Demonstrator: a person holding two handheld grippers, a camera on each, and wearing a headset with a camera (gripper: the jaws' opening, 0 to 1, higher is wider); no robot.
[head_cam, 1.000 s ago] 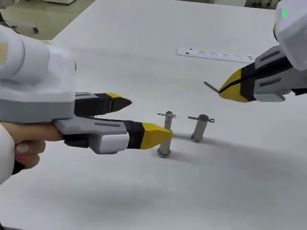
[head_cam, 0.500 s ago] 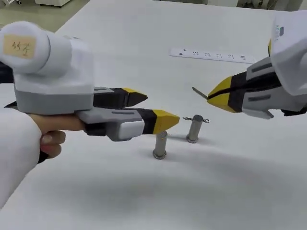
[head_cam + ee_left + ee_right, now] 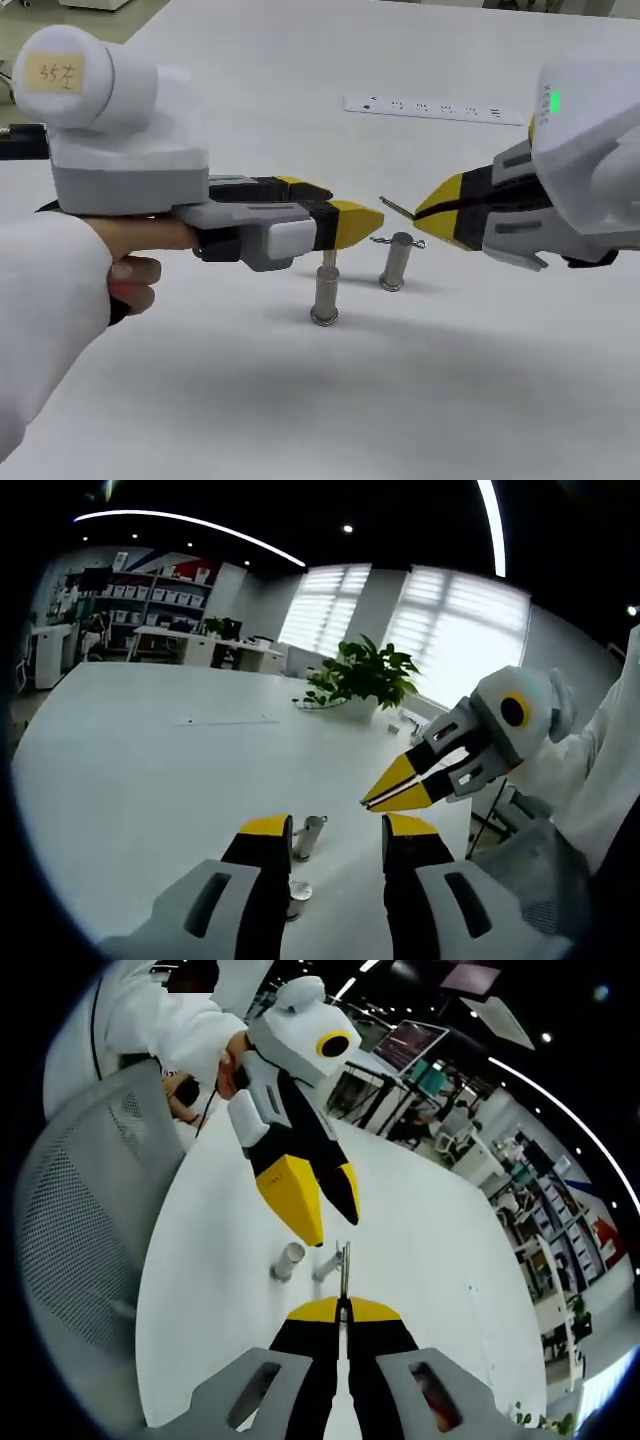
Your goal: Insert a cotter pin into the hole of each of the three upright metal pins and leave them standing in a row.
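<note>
Two upright metal pins show on the white table (image 3: 200, 400). The front pin (image 3: 325, 290) has its top hidden behind my left gripper's jaw. The pin to its right (image 3: 393, 265) carries a cotter pin (image 3: 398, 241) through its head. My left gripper (image 3: 355, 203) hovers open just above and left of them, and both pins (image 3: 310, 837) show between its jaws. My right gripper (image 3: 418, 213) is shut on a loose cotter pin (image 3: 394, 207) that points left, just above the right pin. In the right gripper view that cotter pin (image 3: 342, 1268) sticks out over the pins (image 3: 288, 1260).
A white power strip (image 3: 435, 108) lies far back on the table. A person's hand and white sleeve (image 3: 60, 300) hold the left gripper. A mesh chair back (image 3: 90, 1220) stands beside the table.
Both grippers have closed in on the pins. The left one moved right and now covers the front pin's top. The right one came down and left with the cotter pin.
</note>
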